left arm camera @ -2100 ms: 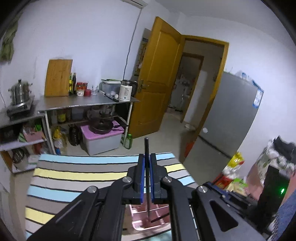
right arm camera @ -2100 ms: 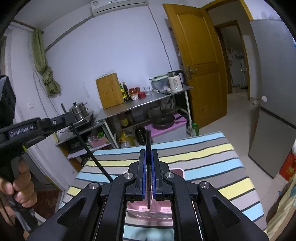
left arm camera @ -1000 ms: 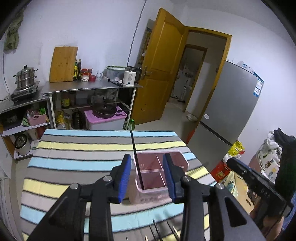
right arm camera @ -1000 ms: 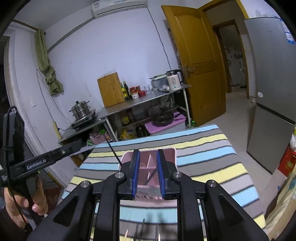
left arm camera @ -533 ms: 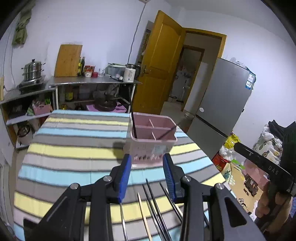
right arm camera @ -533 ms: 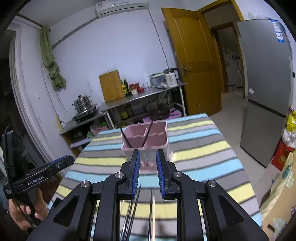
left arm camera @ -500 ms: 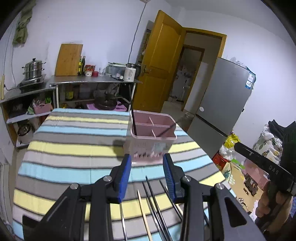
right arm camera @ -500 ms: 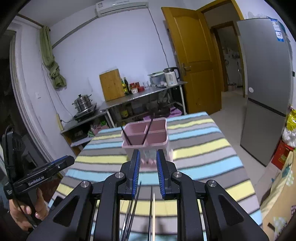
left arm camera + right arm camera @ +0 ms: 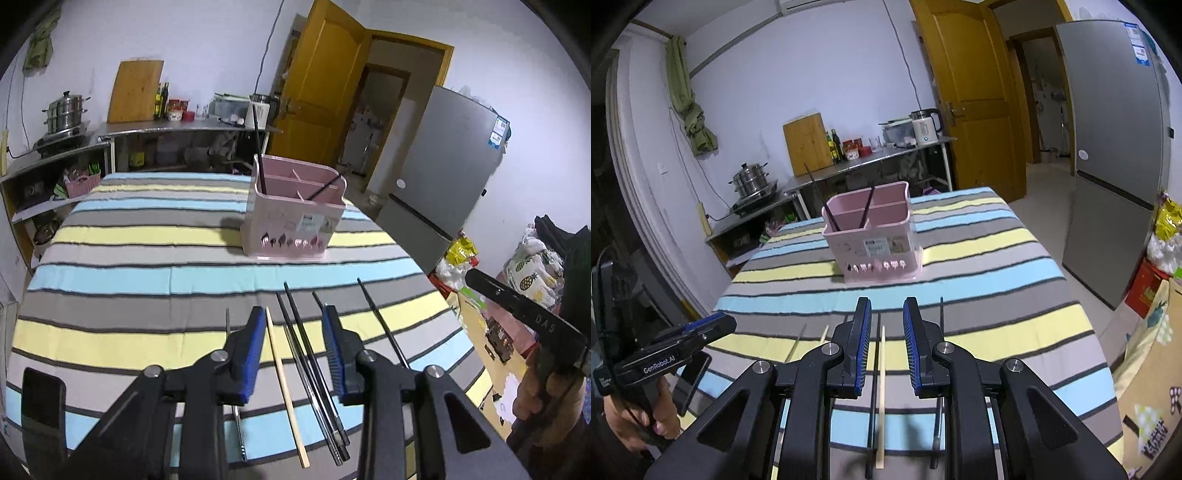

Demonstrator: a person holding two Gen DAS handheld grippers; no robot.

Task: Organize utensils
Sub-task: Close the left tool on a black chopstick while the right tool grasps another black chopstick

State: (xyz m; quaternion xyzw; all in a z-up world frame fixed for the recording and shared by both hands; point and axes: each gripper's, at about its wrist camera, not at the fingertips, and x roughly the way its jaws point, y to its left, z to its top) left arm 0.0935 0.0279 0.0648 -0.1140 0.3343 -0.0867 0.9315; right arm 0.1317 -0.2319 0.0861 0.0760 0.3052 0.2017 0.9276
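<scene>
A pink utensil holder [image 9: 295, 221] [image 9: 873, 236] stands mid-table with two black chopsticks leaning in its compartments. Several loose chopsticks lie on the striped cloth near the front edge: a wooden one [image 9: 284, 384] [image 9: 882, 387], black ones [image 9: 308, 354] and a thin metal one [image 9: 233, 369]. My left gripper [image 9: 293, 325] hovers low over them. Its jaws are closing, with nothing pressed between the pads. My right gripper [image 9: 886, 325] stands open above the wooden chopstick, which lies on the cloth below the gap.
A dark phone [image 9: 40, 402] lies on the cloth at the front left. Behind the table are a steel counter [image 9: 871, 157] with a kettle and pots, a wooden door and a grey fridge [image 9: 1115, 147]. A hand holds each gripper's handle.
Both grippers let go of their black chopsticks, which now stand in the holder. Both then drew back and sank toward the loose chopsticks. The left jaws have narrowed slightly.
</scene>
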